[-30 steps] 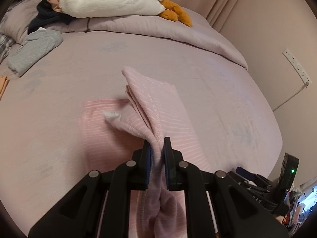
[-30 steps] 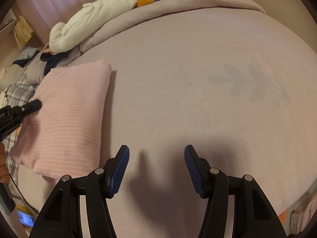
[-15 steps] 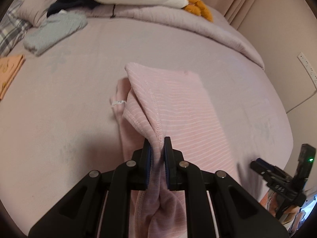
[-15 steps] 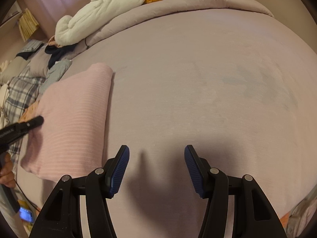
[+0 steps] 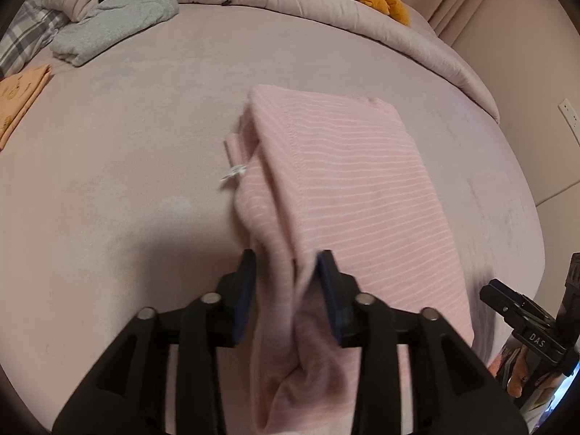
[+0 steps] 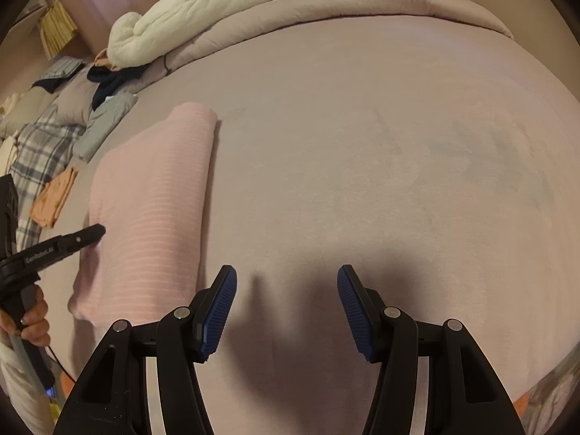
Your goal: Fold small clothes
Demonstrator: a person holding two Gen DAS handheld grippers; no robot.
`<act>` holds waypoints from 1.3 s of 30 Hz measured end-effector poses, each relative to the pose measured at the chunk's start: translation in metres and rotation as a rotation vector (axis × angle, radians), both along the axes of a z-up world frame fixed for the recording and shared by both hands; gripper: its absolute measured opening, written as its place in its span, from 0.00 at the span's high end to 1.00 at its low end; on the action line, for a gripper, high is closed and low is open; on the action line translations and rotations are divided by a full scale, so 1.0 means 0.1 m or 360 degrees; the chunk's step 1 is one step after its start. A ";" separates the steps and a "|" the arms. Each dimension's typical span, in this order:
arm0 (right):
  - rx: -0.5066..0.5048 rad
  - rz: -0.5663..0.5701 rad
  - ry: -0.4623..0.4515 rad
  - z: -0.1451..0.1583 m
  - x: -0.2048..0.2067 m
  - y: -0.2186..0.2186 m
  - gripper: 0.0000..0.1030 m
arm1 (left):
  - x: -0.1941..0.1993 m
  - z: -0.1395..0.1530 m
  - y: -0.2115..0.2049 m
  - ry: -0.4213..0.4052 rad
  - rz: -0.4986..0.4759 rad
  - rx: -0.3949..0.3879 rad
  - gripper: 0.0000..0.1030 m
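Stitching along a hem and a white tag [image 5: 233, 173] at the cloth's [image 5: 348, 195] left edge show only from the left wrist; the right wrist alone shows the hand [image 6: 32, 320] gripping the left gripper's [image 5: 286, 264] handle. That gripper's jaws have just been opening, a bunched fold loose between them. Folded, the cloth lies lengthwise away from both cameras on the bed [image 6: 362, 145]. The right gripper [image 6: 287, 282] gapes over bare sheet.

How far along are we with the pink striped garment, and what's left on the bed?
Done: the pink striped garment lies folded over on the bed. In hand: the left gripper has just been opening, cloth edge between its jaws; the right gripper hangs open, holding nothing. Left: a dark garment lies unfolded by the pillows.
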State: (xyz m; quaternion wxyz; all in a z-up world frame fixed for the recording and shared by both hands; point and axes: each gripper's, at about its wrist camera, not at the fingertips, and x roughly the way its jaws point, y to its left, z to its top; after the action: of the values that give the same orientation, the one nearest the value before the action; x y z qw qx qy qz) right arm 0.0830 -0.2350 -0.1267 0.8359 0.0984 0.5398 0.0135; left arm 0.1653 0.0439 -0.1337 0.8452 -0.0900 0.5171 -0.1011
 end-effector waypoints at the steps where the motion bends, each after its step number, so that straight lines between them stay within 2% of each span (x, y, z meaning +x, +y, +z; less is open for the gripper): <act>1: -0.0002 0.0004 -0.0001 0.00 0.01 0.01 0.44 | -0.04 0.02 0.03 -0.0009 0.0010 0.0005 0.55; 3: -0.0007 0.0015 -0.0005 0.01 0.03 0.02 0.44 | -0.07 0.03 0.08 -0.0028 0.0009 -0.0018 0.47; 5: -0.0002 0.0024 -0.0008 0.01 0.05 0.05 0.44 | -0.11 0.02 0.14 -0.0022 0.0001 -0.0085 0.30; 6: 0.0003 0.0029 -0.0007 0.00 0.06 0.06 0.43 | -0.12 0.00 0.16 -0.0012 0.0002 -0.0127 0.27; 7: 0.0012 0.0033 -0.0005 0.00 0.08 0.08 0.37 | -0.13 -0.02 0.18 -0.0004 0.0009 -0.0152 0.24; 9: 0.0025 0.0038 -0.0012 0.00 0.10 0.11 0.30 | -0.17 -0.09 0.20 0.0018 0.0043 -0.0179 0.24; 13: 0.0043 0.0098 -0.0022 -0.01 0.20 0.24 0.29 | -0.24 -0.22 0.17 0.0083 0.0046 -0.0289 0.21; 18: 0.0145 0.0213 -0.0005 -0.07 0.34 0.42 0.29 | -0.23 -0.24 0.10 0.0079 0.0030 -0.0339 0.21; 22: 0.0252 0.0280 0.0036 -0.18 0.49 0.55 0.29 | -0.16 -0.28 0.03 0.0088 0.0006 -0.0380 0.23; 24: 0.0306 0.0301 0.0069 -0.24 0.53 0.59 0.29 | -0.13 -0.29 0.00 0.0093 -0.0003 -0.0389 0.31; 26: 0.0351 0.0335 0.0118 -0.32 0.56 0.66 0.29 | -0.09 -0.31 -0.02 0.0117 -0.0002 -0.0429 0.44; 28: 0.0371 0.0365 0.0131 -0.37 0.57 0.73 0.29 | -0.07 -0.31 -0.05 0.0124 0.0007 -0.0421 0.49; 29: 0.0361 0.0375 0.0122 -0.37 0.56 0.75 0.32 | -0.07 -0.30 -0.07 0.0120 0.0003 -0.0413 0.56; 31: 0.0337 0.0392 0.0107 -0.36 0.57 0.78 0.42 | -0.09 -0.29 -0.09 0.0113 0.0008 -0.0398 0.62; 33: 0.0341 0.0411 0.0100 -0.33 0.56 0.80 0.59 | -0.12 -0.26 -0.13 0.0090 0.0013 -0.0358 0.65; 36: 0.0315 0.0449 0.0049 -0.24 0.53 0.80 0.65 | -0.17 -0.14 -0.23 0.0038 0.0016 -0.0275 0.69; 39: 0.0279 0.0469 -0.0007 -0.13 0.49 0.82 0.66 | -0.18 -0.03 -0.32 0.0003 -0.0006 -0.0268 0.70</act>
State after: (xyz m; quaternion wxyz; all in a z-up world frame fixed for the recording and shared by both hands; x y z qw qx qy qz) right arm 0.1320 -0.1531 -0.1401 0.8143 0.0905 0.5433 0.1832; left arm 0.1470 0.0119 -0.1369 0.8339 -0.1597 0.5078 -0.1458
